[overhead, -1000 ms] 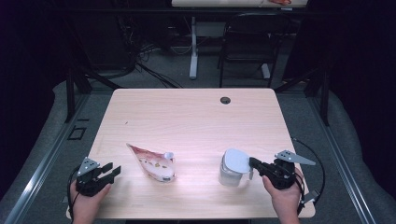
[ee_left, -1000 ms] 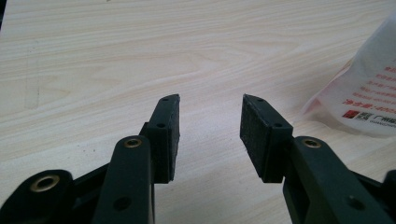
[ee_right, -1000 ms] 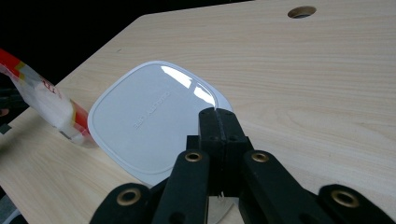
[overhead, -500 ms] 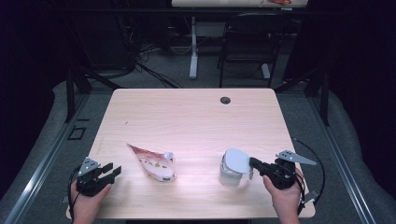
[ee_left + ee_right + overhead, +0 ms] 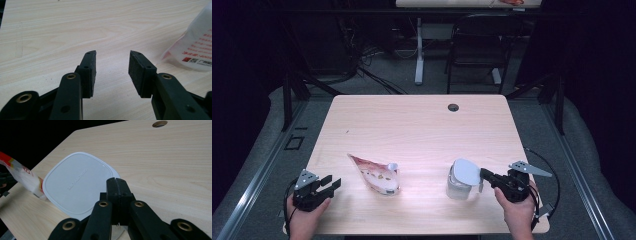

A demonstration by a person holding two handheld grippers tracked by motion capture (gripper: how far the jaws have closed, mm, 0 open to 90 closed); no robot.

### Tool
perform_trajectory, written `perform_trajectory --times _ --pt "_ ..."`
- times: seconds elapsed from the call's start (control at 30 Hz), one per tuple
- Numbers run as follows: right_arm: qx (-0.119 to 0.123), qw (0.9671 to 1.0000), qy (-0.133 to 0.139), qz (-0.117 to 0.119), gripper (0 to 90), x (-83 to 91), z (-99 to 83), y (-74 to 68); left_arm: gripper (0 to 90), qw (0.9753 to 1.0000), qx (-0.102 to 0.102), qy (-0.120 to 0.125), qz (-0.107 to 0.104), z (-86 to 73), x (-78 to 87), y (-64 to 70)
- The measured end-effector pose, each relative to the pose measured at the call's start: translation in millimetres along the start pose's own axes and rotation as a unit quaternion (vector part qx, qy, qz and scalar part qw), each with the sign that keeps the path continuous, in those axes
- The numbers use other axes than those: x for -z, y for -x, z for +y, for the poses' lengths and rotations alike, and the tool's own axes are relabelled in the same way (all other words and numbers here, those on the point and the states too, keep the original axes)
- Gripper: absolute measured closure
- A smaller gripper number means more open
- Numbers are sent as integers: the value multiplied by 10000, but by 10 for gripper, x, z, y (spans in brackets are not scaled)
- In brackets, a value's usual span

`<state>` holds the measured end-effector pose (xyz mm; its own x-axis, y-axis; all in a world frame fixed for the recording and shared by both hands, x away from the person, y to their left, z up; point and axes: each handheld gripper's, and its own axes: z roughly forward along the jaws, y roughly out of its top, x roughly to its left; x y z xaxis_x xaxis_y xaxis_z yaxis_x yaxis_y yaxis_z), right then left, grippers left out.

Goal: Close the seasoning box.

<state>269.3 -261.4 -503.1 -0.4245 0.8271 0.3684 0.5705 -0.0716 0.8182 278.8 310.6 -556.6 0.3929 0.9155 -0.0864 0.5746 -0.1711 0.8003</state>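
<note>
From the high view we see a pale wooden table (image 5: 422, 130) with a clear plastic container (image 5: 458, 186) near its front right, topped by a white rounded-square lid (image 5: 467, 171) that sits tilted. Our right gripper (image 5: 484, 174) reaches in from the right, its jaws meeting the lid's edge. A clear plastic pouch with red print (image 5: 376, 173) lies flat to the left of the container, well apart from it. Our left gripper (image 5: 332, 182) rests near the front left corner, just short of the pouch.

In the left gripper view, the left gripper (image 5: 112, 62) has its jaws spread with bare tabletop between them; the pouch (image 5: 195, 47) lies ahead at the right.

In the right gripper view, the right gripper (image 5: 116, 185) has its jaws pressed together, pinching the lid (image 5: 75, 182) at its near edge; the pouch (image 5: 22, 176) lies beyond.
</note>
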Motion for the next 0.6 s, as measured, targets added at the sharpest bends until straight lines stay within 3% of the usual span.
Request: perform_trajectory --times 0.6 --pt "-24 10000 -27 -35 900 3 -15 18 581 10000 -27 -22 19 -3 15 3"
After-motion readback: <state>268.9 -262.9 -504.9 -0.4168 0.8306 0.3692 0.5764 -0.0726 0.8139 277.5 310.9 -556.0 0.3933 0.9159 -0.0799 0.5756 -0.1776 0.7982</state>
